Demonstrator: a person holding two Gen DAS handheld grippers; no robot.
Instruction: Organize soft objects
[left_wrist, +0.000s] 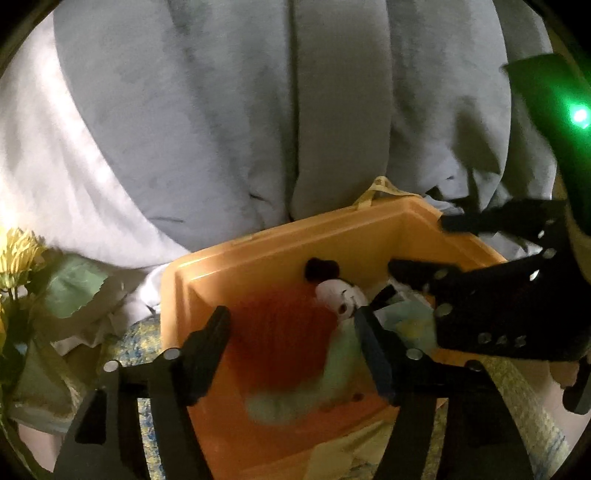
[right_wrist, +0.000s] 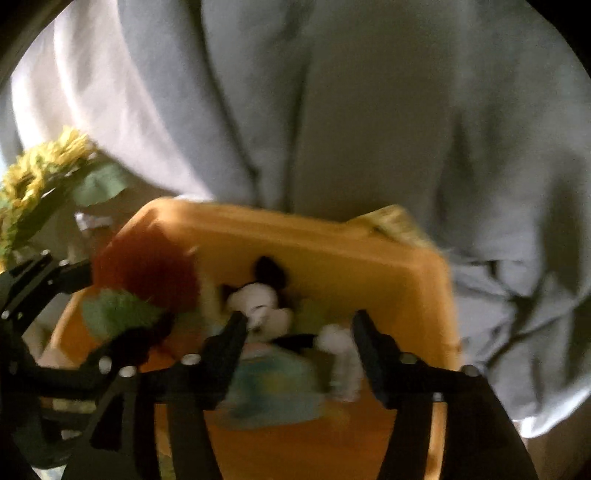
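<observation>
Orange plastic forms the bin that is holding the soft objects: a red-and-green plush is lying in its left part, with a white-and-black plush dog beside it against the far wall. The left hand-held gripper is hovering spread wide over the red plush, pinching nothing, while the right hand-held gripper is hanging just as open above the dog and a pale blue soft item, blurred and probably cloth. Grey bedding is rising behind the bin, with yellow artificial flowers at its left.

orange bin: open | red-and-green fuzzy toy: inside | black-and-white plush dog: inside, by the back wall
</observation>
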